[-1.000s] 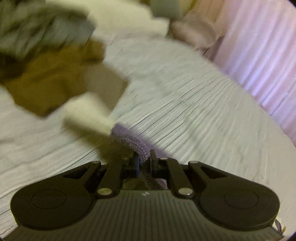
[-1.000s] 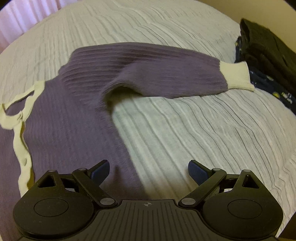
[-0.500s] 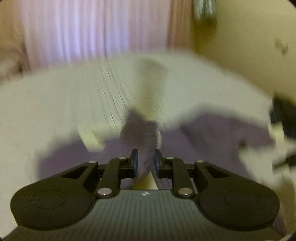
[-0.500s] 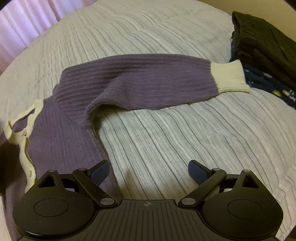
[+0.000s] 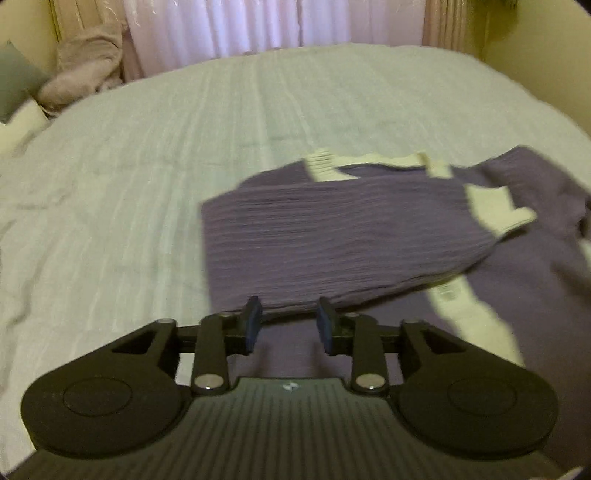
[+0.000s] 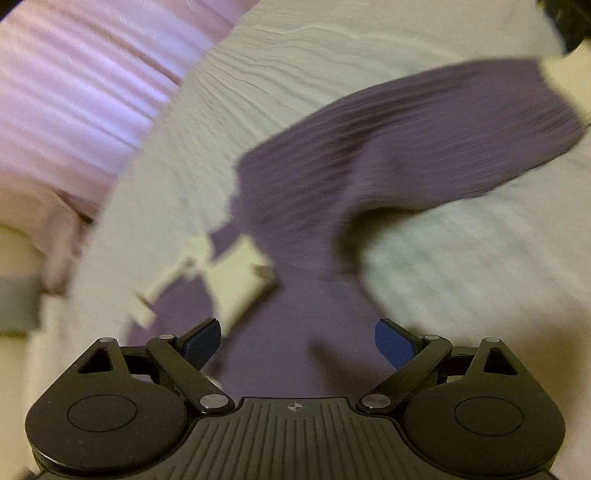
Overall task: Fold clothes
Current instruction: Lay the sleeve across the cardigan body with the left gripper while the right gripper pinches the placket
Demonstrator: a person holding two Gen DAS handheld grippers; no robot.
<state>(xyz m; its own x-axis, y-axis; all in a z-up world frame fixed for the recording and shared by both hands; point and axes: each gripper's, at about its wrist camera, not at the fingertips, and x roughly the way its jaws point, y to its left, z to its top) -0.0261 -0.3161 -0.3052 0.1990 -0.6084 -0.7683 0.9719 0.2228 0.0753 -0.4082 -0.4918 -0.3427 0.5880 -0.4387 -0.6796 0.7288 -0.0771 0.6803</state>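
Note:
A purple knit cardigan [image 5: 332, 236] with cream trim lies on the pale bedspread. One sleeve is folded across its body, its cream cuff [image 5: 495, 210] at the right. My left gripper [image 5: 290, 326] is open and empty just above the cardigan's near edge. In the right wrist view the cardigan [image 6: 317, 302] lies under my right gripper [image 6: 297, 343], which is open wide and empty. The other sleeve [image 6: 443, 147] stretches out to the upper right, and the folded sleeve's cream cuff [image 6: 240, 280] lies ahead of the left finger.
The grey-white ribbed bedspread [image 5: 184, 155] fills most of both views. Pillows and a beige bundle [image 5: 77, 74] sit at the far left by pale pink curtains [image 5: 258, 26]. A dark pile of clothes [image 6: 569, 22] shows at the top right of the right wrist view.
My left gripper carried the sleeve across onto the cardigan's body, then opened and let it go. My right gripper stayed open and swung left over the cardigan.

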